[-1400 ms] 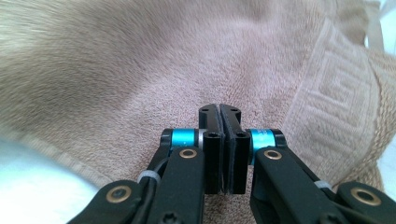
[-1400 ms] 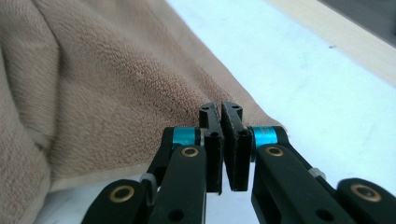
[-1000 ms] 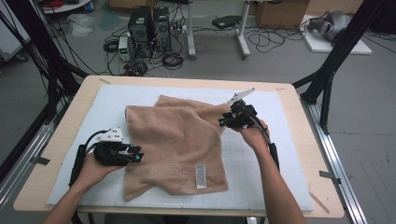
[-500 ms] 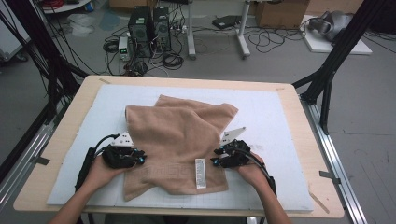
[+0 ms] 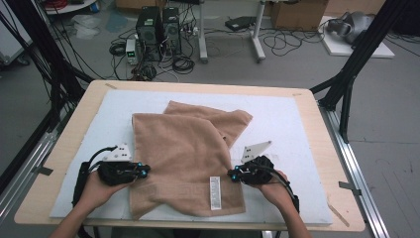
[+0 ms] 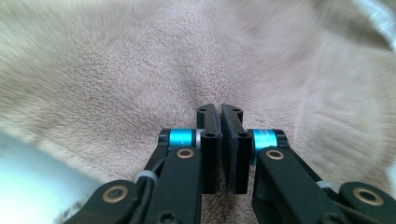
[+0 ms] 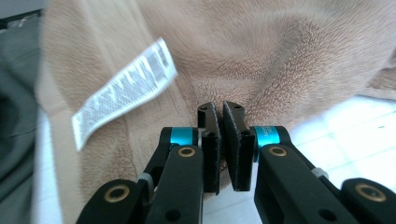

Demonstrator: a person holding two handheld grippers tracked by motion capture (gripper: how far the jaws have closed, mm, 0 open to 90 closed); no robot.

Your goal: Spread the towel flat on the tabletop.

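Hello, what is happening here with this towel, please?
A person is working on a tan towel that lies rumpled and partly folded on the white mat of a wooden table. The left gripper has just closed on the towel's left edge, and the right gripper has just closed on its right edge, near the white label. Both sets of jaws stand nearly together, pinching cloth. The towel rests flat on the mat, not yet lifted.

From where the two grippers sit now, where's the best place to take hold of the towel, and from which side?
Grip the towel by its two side edges near the front hem, each gripper coming in level from its own side. The left gripper and right gripper already sit there, jaws closed at the cloth's edge. The front part lies flat, with the white label showing; the far end is bunched.
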